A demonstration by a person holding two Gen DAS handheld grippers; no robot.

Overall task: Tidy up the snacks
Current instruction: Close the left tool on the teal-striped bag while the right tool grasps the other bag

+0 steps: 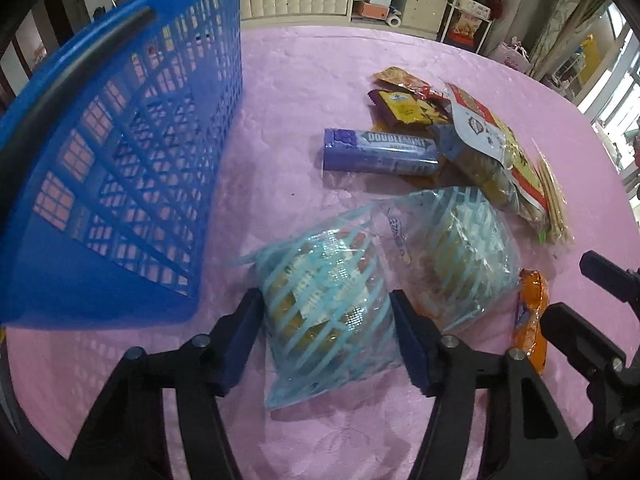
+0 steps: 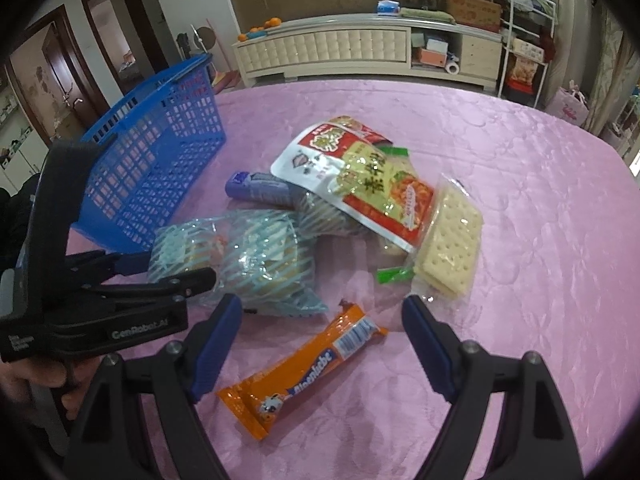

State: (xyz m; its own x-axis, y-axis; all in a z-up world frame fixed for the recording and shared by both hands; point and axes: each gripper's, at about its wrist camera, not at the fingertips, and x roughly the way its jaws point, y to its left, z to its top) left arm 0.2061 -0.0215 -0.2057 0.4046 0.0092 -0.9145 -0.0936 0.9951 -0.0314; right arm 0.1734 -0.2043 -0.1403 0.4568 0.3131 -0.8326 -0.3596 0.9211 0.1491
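A blue-striped clear snack bag (image 1: 328,312) lies on the pink tablecloth between the fingers of my left gripper (image 1: 326,328); the jaws are open around it, both pads close to its sides. It also shows in the right wrist view (image 2: 188,252), with the left gripper (image 2: 160,276) beside it. A second striped bag (image 1: 456,248) lies next to it. An orange wafer bar (image 2: 304,364) lies between the open fingers of my right gripper (image 2: 322,336), which holds nothing. A blue basket (image 1: 120,160) stands at the left.
A purple Doublemint pack (image 1: 380,152), a red-and-white pouch (image 2: 356,176), a cracker pack (image 2: 448,240) and small yellow packets (image 1: 404,104) lie in a pile further out. A white cabinet (image 2: 360,52) stands beyond the table's far edge.
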